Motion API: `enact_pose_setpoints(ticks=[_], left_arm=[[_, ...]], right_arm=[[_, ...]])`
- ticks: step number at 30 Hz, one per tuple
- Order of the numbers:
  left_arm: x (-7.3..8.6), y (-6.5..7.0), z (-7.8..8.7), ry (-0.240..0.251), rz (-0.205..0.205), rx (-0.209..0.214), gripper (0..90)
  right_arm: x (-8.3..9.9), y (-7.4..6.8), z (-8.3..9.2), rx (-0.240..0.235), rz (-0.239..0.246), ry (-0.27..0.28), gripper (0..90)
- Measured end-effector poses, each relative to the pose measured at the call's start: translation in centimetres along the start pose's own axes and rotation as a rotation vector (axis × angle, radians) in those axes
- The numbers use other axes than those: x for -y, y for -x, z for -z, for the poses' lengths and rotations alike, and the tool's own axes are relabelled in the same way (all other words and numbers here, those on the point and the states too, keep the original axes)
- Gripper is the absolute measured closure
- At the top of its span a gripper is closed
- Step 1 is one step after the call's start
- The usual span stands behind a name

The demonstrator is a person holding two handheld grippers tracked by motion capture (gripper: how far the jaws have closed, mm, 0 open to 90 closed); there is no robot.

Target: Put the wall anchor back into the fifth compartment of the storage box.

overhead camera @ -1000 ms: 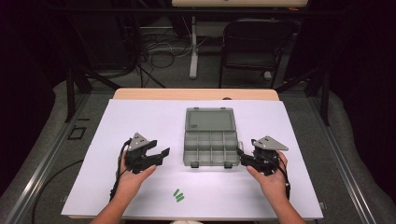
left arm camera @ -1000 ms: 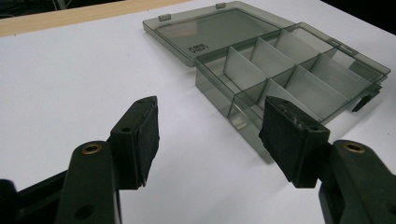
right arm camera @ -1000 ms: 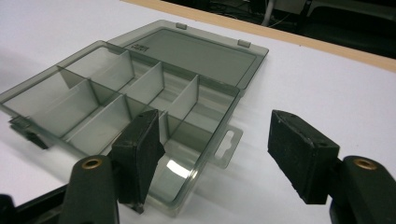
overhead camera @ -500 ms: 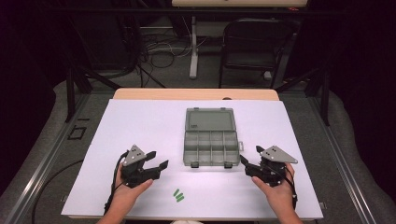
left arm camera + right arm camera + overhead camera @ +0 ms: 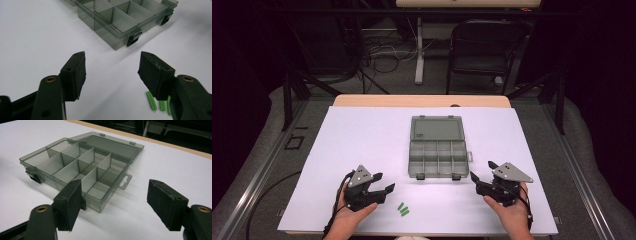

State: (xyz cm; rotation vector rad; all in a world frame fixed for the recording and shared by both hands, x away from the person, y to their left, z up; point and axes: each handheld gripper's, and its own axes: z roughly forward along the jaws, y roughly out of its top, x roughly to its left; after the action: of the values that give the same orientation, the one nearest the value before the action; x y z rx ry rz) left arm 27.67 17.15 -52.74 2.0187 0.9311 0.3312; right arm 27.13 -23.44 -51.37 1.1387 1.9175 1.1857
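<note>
Now organizer box (image 5: 438, 152) lid open, compartments bare; both tools agape, holding nothing.

- White sheet (image 5: 362, 150) over a wooden table (image 5: 422, 100).
- Dark chair (image 5: 484, 50) beyond the table.
- Cables (image 5: 382, 50) on grey floor (image 5: 262, 150).
- Surroundings dim.

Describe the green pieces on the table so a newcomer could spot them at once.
Start from the white table and find the open grey organizer box at its middle. Come toward the near edge from the box's front latches: the green pieces lie there flat on the white surface, just right of the left gripper. They are short ribbed sticks, the only bright green things around.
</note>
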Motion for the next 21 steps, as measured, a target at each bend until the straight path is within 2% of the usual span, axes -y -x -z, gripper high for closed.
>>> enact_pose_setpoints(ticks=[4,5,6,7,8,10,12,16,17,21], left_arm=[[0.1,0.3,-0.4,-0.039,-0.005,0.043,48.2],[0.1,0.4,-0.5,-0.044,0.005,0.054,50.1],[0.2,0.5,-0.6,-0.056,0.017,0.068,51.4],[0.2,0.7,-0.7,-0.068,0.037,0.075,53.5],[0.2,0.8,-0.8,-0.081,0.035,0.082,54.8],[0.3,1.2,-0.9,-0.092,0.028,0.073,56.7],[0.3,1.5,-0.9,-0.110,0.023,0.069,58.9],[0.4,1.8,-1.2,-0.127,0.029,0.066,61.6],[0.5,1.9,-1.3,-0.129,0.038,0.066,62.3],[0.7,2.1,-1.6,-0.161,0.031,0.067,65.4]], right_arm=[[0.1,0.1,-0.2,-0.008,0.004,-0.013,27.3],[0.2,0.1,-0.2,-0.002,0.002,-0.013,27.3],[0.1,0.3,0.0,-0.011,0.005,-0.045,27.3],[0.2,0.2,-0.2,0.006,-0.005,-0.009,27.3],[0.3,0.2,-0.2,0.004,-0.007,-0.010,27.2],[0.3,0.3,-0.1,0.001,-0.008,-0.017,27.2],[0.4,0.3,-0.3,0.001,-0.015,0.008,28.4],[0.3,0.4,0.0,-0.012,-0.009,-0.035,28.7],[0.4,0.3,-0.4,0.000,-0.014,0.001,28.7],[0.4,0.4,-0.2,-0.005,-0.008,-0.020,28.8]])
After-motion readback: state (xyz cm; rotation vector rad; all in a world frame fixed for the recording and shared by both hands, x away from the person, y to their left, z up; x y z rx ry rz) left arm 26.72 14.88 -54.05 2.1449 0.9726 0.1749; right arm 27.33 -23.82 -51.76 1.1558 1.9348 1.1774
